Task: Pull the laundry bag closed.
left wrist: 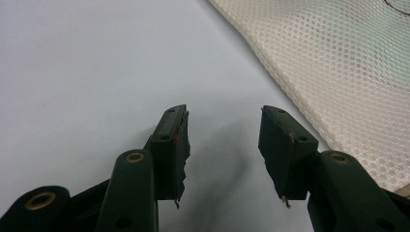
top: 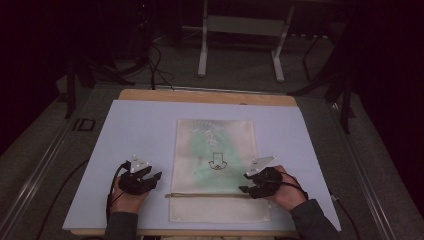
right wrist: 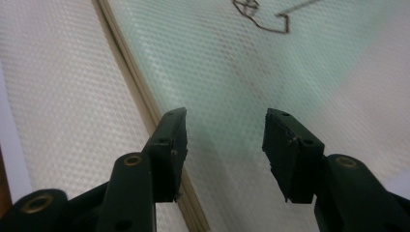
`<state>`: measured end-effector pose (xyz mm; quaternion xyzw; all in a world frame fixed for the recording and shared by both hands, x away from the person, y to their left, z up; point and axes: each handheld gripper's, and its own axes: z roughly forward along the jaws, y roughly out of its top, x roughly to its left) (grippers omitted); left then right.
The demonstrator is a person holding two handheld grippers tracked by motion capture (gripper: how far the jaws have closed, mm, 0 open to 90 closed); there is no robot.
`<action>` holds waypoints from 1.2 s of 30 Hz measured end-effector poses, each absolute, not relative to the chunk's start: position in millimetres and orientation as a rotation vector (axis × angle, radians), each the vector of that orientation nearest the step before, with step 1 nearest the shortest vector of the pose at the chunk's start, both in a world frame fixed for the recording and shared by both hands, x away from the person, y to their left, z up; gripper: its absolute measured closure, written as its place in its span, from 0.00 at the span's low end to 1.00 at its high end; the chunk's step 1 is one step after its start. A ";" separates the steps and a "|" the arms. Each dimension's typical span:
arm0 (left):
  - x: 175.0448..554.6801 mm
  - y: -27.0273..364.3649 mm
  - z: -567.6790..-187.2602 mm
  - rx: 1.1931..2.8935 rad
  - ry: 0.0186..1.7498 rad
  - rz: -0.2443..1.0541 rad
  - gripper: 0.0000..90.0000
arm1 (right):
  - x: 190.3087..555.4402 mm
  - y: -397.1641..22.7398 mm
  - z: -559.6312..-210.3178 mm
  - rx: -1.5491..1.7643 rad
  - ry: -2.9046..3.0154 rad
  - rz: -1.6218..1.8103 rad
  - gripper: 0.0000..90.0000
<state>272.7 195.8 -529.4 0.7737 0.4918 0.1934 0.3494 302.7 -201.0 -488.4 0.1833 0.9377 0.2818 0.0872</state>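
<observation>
A flat mesh bag [top: 216, 167] lies in the middle of a pale sheet [top: 130, 130] that covers the wooden table [top: 200, 96]. The bag is whitish, and something green shows through its upper part, with a small black drawing [top: 217, 161] on it. A tan zipper strip [top: 207, 195] runs across the bag near the edge closest to the person; below the strip the mesh looks plain white.

The left gripper [top: 150, 178] rests on the sheet just beside the left edge of the bag, not touching it. In the left gripper view its jaws stand apart with nothing between them, and the corner of the mesh bag [left wrist: 338, 67] lies a little ahead and to the side. The right gripper [top: 246, 182] is over the right end of the zipper strip. In the right gripper view its jaws are also apart and empty, and the zipper strip [right wrist: 140, 96] passes under the one jaw, while the green part [right wrist: 217, 63] lies ahead.

I judge that the work on the bag is at its beginning: nothing is gripped yet, and the bag lies flat and smooth, with no fold. I cannot tell whether the zipper is closed or open. What seems left is to take hold of the bag, probably near the zipper line, with one or both grippers.
</observation>
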 end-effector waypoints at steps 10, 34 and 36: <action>272.2 194.3 -529.6 2.020 1.263 0.500 0.58 | 303.1 -171.6 -489.7 0.468 2.826 0.867 0.57; 274.0 194.6 -529.7 2.010 1.261 0.487 0.58 | 305.2 -120.4 -496.1 0.365 2.878 0.906 0.61; 274.0 194.5 -529.7 2.013 1.258 0.487 0.58 | 305.2 -116.9 -496.6 0.354 2.881 0.916 0.63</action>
